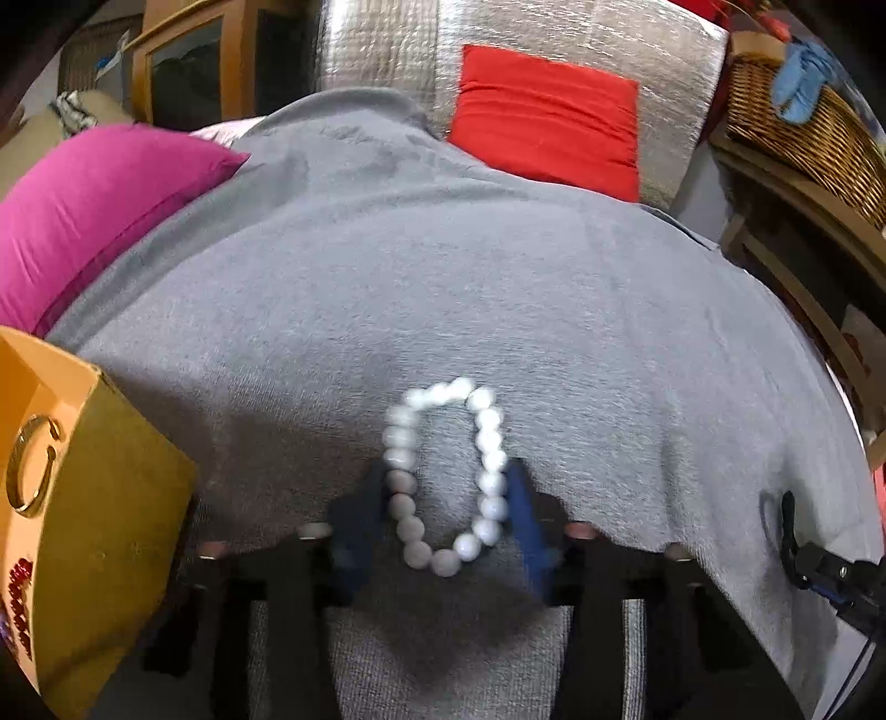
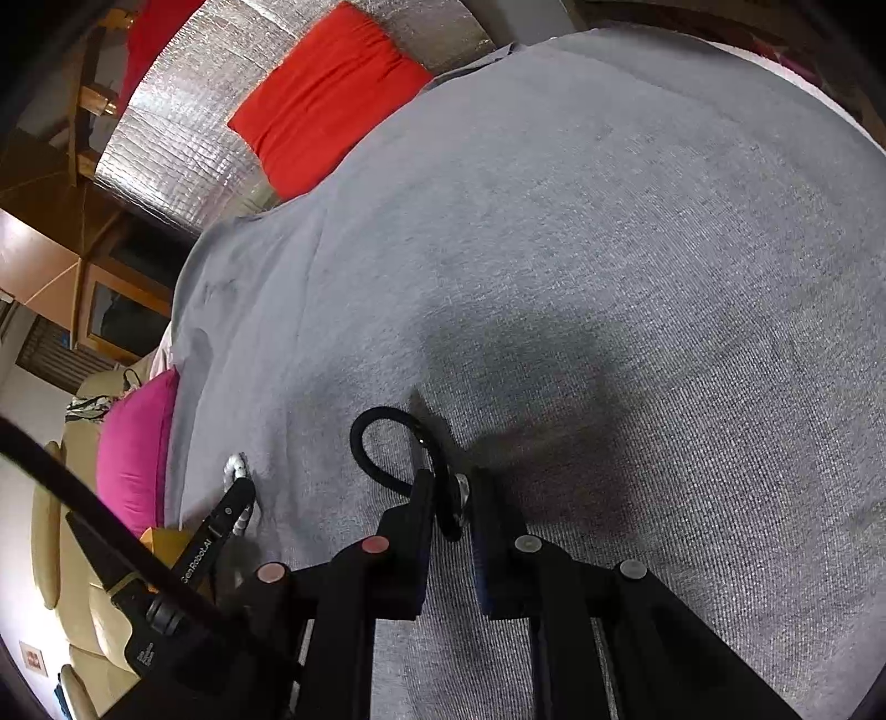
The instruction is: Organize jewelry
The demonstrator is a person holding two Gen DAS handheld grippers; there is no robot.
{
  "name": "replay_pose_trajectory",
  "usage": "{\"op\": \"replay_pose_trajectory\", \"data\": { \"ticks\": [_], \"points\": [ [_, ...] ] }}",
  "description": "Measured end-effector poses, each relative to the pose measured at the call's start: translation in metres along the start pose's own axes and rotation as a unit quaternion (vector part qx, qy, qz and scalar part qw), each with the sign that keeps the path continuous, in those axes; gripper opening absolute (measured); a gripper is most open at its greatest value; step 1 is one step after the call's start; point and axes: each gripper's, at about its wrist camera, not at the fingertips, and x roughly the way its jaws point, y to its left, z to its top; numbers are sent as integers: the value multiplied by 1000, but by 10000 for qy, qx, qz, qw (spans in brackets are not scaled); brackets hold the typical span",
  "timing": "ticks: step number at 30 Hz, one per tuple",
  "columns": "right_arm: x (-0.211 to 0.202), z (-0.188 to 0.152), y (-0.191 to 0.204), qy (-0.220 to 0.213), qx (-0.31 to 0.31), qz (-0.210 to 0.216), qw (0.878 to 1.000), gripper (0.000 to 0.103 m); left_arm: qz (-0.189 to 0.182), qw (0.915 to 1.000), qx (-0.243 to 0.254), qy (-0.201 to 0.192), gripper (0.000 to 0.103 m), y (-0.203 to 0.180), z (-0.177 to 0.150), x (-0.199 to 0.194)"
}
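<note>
- The left claw has its blue fingers on either side of a white bead bracelet; the loop looks squeezed into a long oval between them, and the pads seem to press its sides, though blur makes the contact hard to judge.
- The bracelet lies on the grey cloth, its far end reaching out beyond the fingertips.
- The right claw is closed on a black cord loop with a small metal piece; the metal piece sits between the pads and the cord curls out ahead onto the cloth.
- In the right wrist view the left claw shows at the left edge, with white beads just beside its tip.
- A yellow cardboard box stands just to the left of the left claw; a gold bangle and a red bead strand lie inside.
- Further off, a magenta pillow and a red cushion border the cloth, the red one against silver quilted material.
- A wicker basket sits on a wooden shelf at far right.
</note>
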Motion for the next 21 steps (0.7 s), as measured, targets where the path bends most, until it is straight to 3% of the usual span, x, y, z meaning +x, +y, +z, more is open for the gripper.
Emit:
{"op": "replay_pose_trajectory", "data": {
  "ticks": [4,9,21],
  "points": [
    [1,0,-2,37,67,38,10000,14,-109,9998,158,62,18,-5,-3,-4],
    [0,2,-2,58,84,18,9999,14,-496,9981,268,242,18,-16,-14,-18],
    [-8,4,-13,251,143,253,9993,17,-888,9907,826,609,18,-52,-58,-58]
  ]
}}
